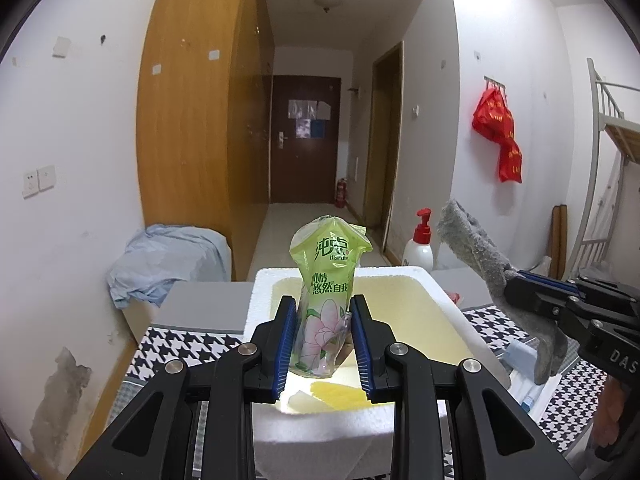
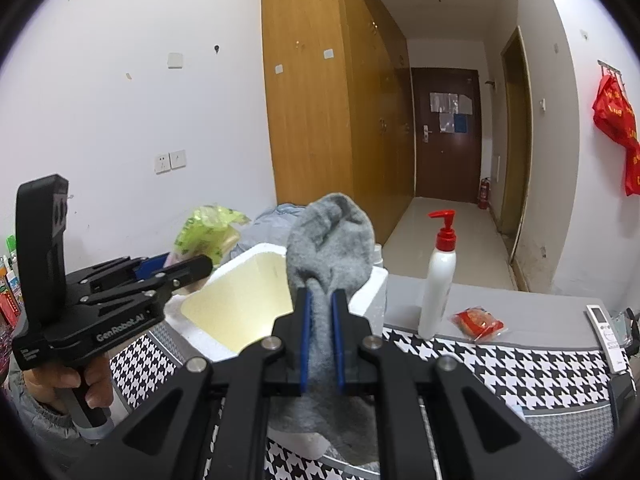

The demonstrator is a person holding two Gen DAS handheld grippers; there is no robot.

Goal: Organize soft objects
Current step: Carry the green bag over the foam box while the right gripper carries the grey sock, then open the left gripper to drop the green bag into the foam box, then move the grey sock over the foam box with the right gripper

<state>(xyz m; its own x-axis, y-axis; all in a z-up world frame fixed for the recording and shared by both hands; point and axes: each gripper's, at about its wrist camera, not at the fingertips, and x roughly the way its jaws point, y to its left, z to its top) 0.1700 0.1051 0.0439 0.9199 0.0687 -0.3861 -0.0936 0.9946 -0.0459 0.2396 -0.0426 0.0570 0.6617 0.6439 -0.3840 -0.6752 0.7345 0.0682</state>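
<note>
A: Item one, left claw point(image 1: 323, 340)?
B: Clamped on a green tissue pack point(image 1: 326, 284), squeezed at its lower half, upper end standing free above the pads. Held over the white foam box point(image 1: 260, 292), directly below and ahead of the claw; likely poised for dropping in.

A: Item two, right claw point(image 2: 320, 340)?
B: Pinched tight on a grey sock point(image 2: 330, 240). One end bunches up past the fingertips, the other droops under the claw. It sits at the box's near corner, beside the left claw, so the box seems the shared destination.

A: Box contents?
B: A yellow scrap point(image 1: 340, 394) on the floor, under the left claw; otherwise bare.

A: Surroundings?
B: Right of the right claw: pump bottle point(image 2: 438, 280), red packet point(image 2: 478, 322), remote point(image 2: 608, 336), on a checked cloth point(image 2: 500, 364). Not soft goods, probably left out.
</note>
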